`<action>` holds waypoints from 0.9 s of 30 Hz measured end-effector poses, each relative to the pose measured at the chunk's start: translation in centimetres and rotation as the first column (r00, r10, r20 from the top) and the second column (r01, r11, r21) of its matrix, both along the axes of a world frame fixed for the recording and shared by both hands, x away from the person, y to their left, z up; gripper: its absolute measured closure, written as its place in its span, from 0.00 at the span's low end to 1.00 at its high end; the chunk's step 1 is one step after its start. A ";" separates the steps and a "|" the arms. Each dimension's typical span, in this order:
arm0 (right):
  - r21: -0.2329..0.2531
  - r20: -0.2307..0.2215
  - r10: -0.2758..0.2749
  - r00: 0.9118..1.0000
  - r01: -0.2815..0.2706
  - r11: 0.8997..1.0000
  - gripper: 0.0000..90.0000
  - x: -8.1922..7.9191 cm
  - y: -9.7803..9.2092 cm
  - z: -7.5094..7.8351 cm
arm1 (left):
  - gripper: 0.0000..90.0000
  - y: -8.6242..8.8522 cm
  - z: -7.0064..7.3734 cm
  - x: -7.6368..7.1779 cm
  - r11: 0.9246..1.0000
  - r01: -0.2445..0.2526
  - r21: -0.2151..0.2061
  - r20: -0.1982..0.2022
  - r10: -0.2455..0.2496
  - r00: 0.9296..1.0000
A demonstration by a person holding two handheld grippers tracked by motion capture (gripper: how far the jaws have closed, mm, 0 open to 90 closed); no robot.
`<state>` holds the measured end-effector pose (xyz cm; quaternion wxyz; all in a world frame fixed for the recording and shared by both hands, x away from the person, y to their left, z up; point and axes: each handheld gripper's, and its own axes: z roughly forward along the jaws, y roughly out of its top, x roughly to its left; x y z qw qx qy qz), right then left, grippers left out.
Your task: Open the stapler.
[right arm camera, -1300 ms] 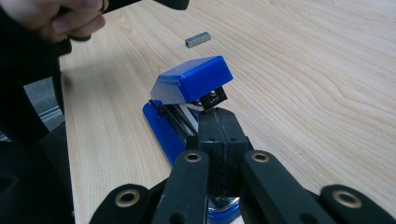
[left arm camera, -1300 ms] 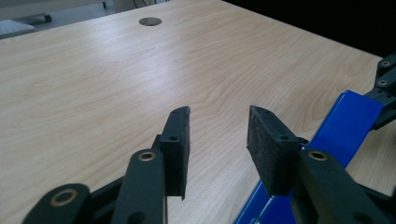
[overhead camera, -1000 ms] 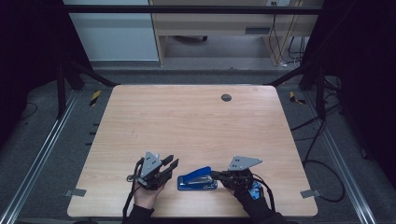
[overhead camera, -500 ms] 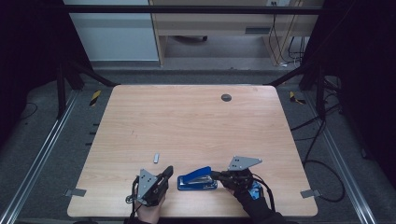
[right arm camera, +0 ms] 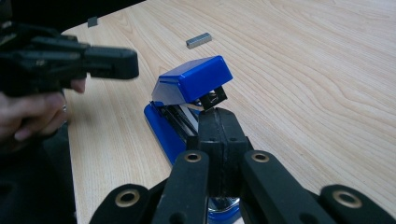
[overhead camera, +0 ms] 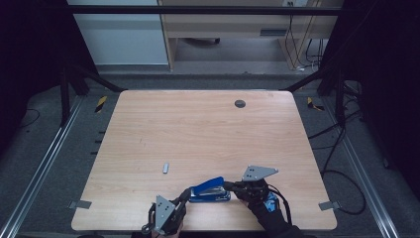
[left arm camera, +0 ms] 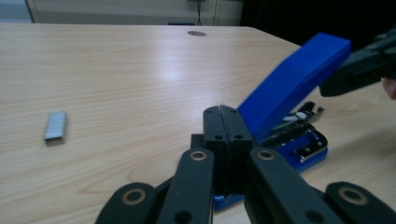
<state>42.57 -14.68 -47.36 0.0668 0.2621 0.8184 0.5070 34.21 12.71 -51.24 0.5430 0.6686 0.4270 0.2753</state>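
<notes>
Stapler (overhead camera: 210, 189) sits with its lid up between both claws, each pressed together. Next, the left claw (overhead camera: 184, 196) should fetch the staples (overhead camera: 166, 167) beyond it.

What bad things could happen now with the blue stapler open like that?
1. The stapler lid is propped up, and the right tongs sit shut at its near end; if they slip, the lid might snap down.
2. The staple strip lies loose on the table, apart from both tongs; a bump from the left tongs could probably knock it farther off.
3. The stapler sits near the table's front edge, so a hard push might slide it off.
</notes>
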 end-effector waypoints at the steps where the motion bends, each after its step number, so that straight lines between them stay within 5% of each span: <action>1: 0.000 0.000 0.001 1.000 -0.001 1.000 1.00 0.0 0.0 0.0 | 1.00 -0.2 -0.1 -0.1 1.000 0.007 -0.002 -0.003 -0.007 1.000; 27: 0.006 -0.003 0.005 1.000 -0.005 1.000 1.00 0.1 0.0 0.0 | 1.00 -5.6 -0.8 -0.1 0.996 0.076 0.056 -0.036 -0.074 0.997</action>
